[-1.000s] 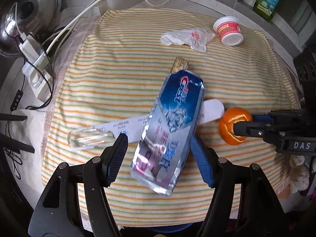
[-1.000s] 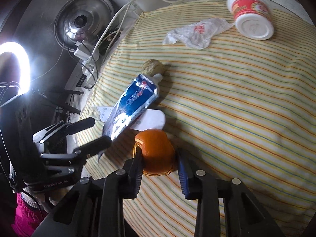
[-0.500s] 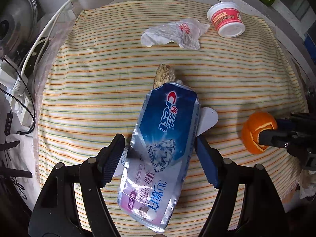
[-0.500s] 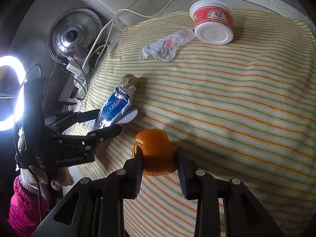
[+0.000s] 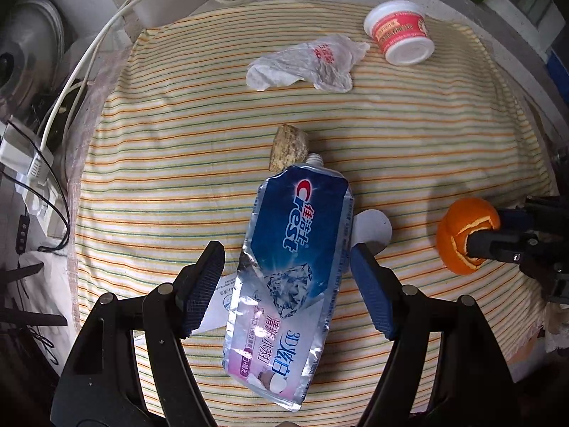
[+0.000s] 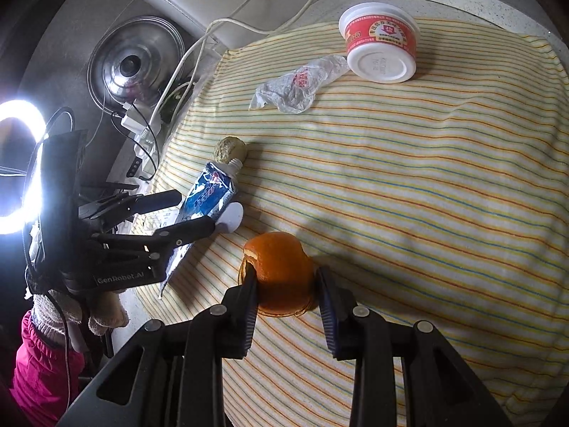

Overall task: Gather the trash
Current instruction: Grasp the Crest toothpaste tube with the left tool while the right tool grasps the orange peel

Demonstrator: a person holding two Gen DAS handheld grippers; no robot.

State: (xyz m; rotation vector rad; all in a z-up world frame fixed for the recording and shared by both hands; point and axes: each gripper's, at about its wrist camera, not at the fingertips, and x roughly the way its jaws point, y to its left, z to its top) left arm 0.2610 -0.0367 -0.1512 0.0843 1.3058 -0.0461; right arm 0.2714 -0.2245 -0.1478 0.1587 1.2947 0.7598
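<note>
From the left wrist, the left gripper straddles the flattened tube on the striped cloth, its jaws just widened and not touching, best pinched mid-body since the foil looks light and slippery; from the right wrist, the right gripper clamps soft, crushable orange peel.

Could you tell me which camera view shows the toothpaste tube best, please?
The left wrist view: the toothpaste tube lies full length, label readable. In the right wrist view it is small, its lower part partly hidden by the left hand-held gripper.
</note>
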